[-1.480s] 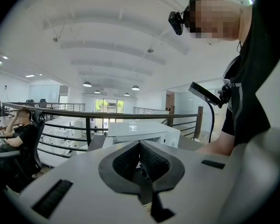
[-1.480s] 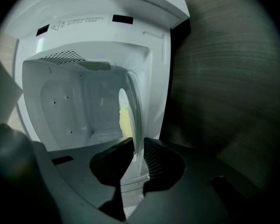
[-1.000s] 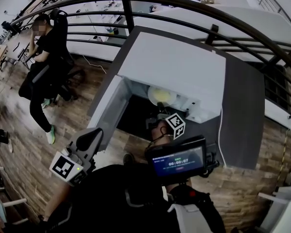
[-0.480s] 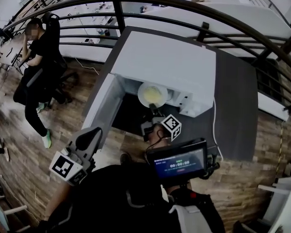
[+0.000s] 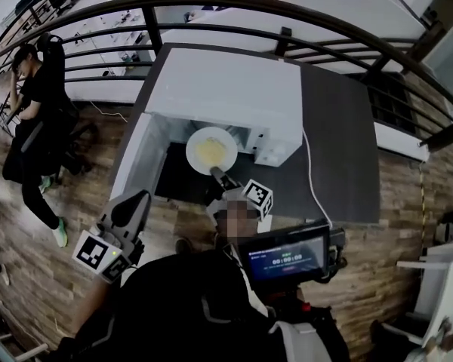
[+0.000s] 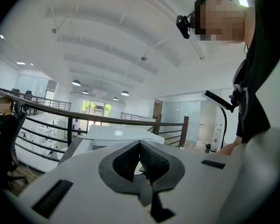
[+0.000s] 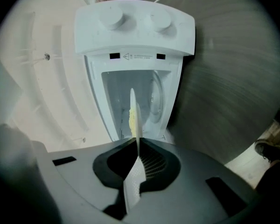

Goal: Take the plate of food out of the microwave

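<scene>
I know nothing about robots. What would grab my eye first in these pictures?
First, the white plate of yellow food at the centre of the head view. The right gripper pinches it by the rim, in front of the white microwave, whose door hangs open to the left. Then there is the dark table under the microwave, and a person seated by the railing at far left.

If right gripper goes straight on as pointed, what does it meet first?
Probably the inner wall of the microwave: the right gripper, shut on the plate, points into its open cavity. Depth unclear.
</scene>
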Demonstrator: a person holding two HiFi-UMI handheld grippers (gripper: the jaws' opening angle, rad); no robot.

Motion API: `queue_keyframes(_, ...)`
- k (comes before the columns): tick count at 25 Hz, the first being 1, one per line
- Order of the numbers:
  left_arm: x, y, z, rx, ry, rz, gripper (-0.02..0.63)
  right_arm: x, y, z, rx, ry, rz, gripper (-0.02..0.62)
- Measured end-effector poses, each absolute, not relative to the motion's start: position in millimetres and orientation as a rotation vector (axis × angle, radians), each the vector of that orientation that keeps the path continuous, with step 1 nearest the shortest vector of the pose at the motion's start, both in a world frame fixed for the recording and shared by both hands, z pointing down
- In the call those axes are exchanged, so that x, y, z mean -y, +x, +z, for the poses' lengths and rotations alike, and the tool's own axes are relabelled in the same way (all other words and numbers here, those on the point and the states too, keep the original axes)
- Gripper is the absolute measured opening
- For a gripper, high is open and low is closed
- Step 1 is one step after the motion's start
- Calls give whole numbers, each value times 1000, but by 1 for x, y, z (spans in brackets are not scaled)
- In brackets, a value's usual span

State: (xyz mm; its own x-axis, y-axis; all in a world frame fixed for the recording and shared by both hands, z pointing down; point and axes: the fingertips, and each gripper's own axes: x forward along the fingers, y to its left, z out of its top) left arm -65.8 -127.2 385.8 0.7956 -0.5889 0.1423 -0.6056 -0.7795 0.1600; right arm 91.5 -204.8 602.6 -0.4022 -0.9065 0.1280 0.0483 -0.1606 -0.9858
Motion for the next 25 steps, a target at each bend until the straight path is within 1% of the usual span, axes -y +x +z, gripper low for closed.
queue_keyframes(11, 149, -45, 383, 856, 2805, 56, 3, 146, 119, 524, -1464, -978, -1579, 14)
queue_keyframes(17, 150, -32, 386, 785, 2809, 25, 2, 123, 135, 497, -1438, -957, -1531, 14)
queue_keyframes(25, 135, -12, 387, 709, 2871, 79, 3, 97, 148, 476, -1386, -944, -1474, 14)
